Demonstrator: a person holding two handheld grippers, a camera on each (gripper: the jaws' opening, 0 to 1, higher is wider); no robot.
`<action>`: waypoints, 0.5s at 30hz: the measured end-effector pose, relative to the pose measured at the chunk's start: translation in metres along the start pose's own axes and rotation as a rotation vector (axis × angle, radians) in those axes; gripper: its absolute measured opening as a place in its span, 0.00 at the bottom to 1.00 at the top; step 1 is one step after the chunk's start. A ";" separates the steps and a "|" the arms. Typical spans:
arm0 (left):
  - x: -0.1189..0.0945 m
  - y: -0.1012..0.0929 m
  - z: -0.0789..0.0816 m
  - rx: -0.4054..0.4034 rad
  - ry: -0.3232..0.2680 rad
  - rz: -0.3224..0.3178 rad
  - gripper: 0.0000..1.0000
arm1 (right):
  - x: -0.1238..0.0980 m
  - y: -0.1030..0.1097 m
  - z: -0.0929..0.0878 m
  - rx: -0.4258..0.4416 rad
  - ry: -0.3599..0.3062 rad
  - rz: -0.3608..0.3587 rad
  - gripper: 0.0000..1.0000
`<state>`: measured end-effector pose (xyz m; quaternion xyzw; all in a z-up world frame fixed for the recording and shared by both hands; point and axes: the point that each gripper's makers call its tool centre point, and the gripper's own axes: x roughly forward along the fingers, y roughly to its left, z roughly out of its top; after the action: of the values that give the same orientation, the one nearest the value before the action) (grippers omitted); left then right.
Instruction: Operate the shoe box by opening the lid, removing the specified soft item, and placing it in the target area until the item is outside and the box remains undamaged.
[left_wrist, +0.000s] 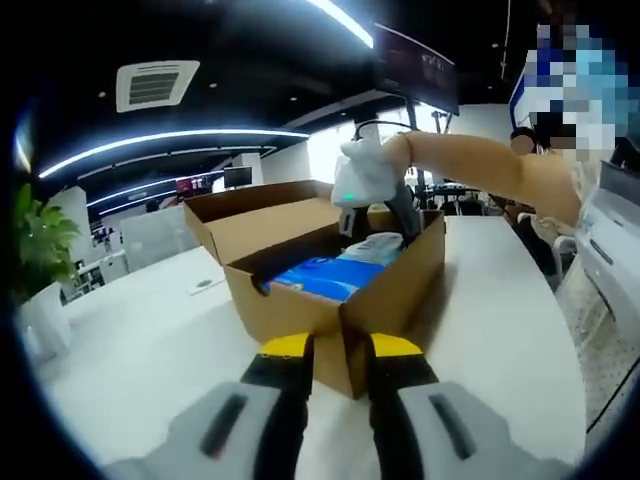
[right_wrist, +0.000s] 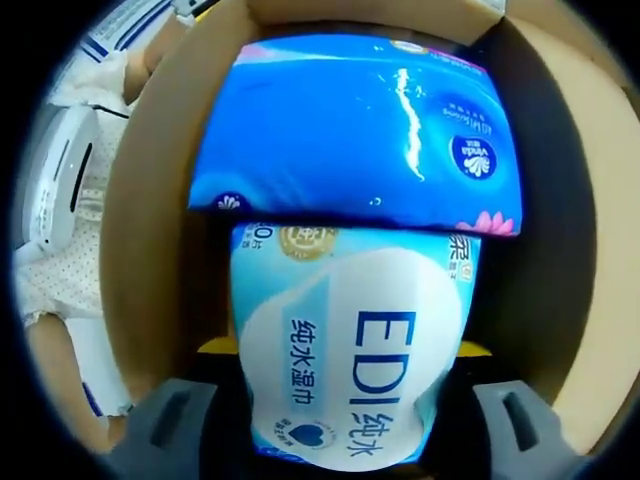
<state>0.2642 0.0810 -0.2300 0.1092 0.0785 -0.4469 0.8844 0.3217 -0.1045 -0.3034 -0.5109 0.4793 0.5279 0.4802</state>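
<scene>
Shoe box (left_wrist: 330, 270) of brown cardboard sits open on the white table (left_wrist: 500, 320), its lid flap (left_wrist: 250, 205) folded back. Inside lie a blue tissue pack (right_wrist: 360, 130) and, against it, a white-and-blue wet-wipe pack (right_wrist: 350, 340). The right gripper (right_wrist: 345, 400) reaches down into the box, its jaws closed on either side of the wet-wipe pack. In the left gripper view, the left gripper (left_wrist: 340, 350) has its yellow-tipped jaws slightly apart around the box's near corner edge.

Two soft packs (right_wrist: 350, 130) inside box (left_wrist: 300, 310)
</scene>
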 end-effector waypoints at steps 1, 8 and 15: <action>0.000 0.000 0.000 0.001 0.000 0.000 0.21 | 0.000 -0.001 0.000 0.001 0.002 0.001 0.77; 0.000 0.002 0.000 -0.001 -0.001 -0.001 0.21 | -0.001 -0.002 0.001 0.004 -0.005 0.003 0.77; 0.000 0.001 -0.001 0.003 -0.001 -0.003 0.21 | 0.000 0.002 0.002 0.003 -0.011 -0.002 0.76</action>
<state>0.2647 0.0823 -0.2308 0.1101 0.0776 -0.4486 0.8835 0.3200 -0.1026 -0.3034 -0.5078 0.4768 0.5296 0.4841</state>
